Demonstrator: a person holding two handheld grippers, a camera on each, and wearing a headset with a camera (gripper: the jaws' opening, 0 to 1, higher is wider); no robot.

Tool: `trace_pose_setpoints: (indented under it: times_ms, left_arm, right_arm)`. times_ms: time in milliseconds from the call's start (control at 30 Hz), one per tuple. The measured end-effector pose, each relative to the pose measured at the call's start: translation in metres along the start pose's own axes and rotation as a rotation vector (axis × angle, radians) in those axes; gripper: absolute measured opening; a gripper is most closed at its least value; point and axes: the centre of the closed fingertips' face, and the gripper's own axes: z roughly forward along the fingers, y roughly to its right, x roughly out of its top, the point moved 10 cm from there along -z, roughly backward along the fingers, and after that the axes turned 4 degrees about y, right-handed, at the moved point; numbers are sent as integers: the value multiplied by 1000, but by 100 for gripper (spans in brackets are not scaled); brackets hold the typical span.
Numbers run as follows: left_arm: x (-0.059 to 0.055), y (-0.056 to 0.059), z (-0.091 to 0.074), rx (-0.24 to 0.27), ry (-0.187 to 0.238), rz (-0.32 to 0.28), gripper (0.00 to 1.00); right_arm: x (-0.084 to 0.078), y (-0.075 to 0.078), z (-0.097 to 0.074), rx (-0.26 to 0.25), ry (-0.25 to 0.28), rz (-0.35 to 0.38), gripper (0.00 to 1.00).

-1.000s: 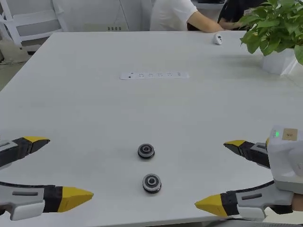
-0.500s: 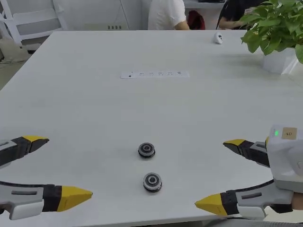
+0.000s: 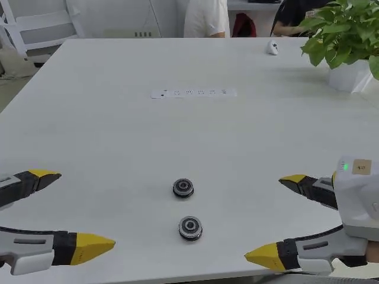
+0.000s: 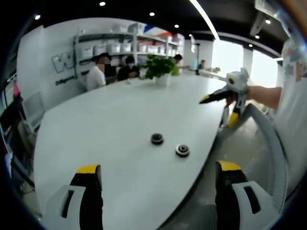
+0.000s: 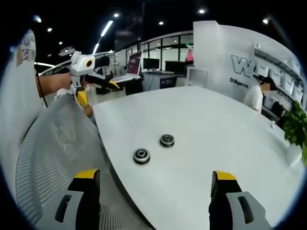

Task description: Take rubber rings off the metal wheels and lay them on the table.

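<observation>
Spread wide and holding nothing: left gripper (image 3: 86,208) and right gripper (image 3: 263,218), low over the near edge of the table (image 3: 118,130). Between them, well apart from both, near wheel (image 3: 190,228) and far wheel (image 3: 183,188), dark rubber rings (image 3: 180,229) seemingly on. Probably flanking so as to brace and peel.

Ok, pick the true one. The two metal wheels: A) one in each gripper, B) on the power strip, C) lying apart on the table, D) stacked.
C: the near wheel and the far wheel rest separately on the table, between the open left gripper and right gripper.
</observation>
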Motion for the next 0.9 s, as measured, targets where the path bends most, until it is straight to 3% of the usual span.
trace_pose_setpoints:
  times_ms: [633, 900]
  left_arm:
    - [4, -1, 3, -9, -3, 7, 100]
    - [3, -2, 4, -13, -5, 7, 100]
  right_arm:
    - [0, 3, -1, -2, -5, -4, 95]
    - [3, 5, 0, -5, 18, -8, 94]
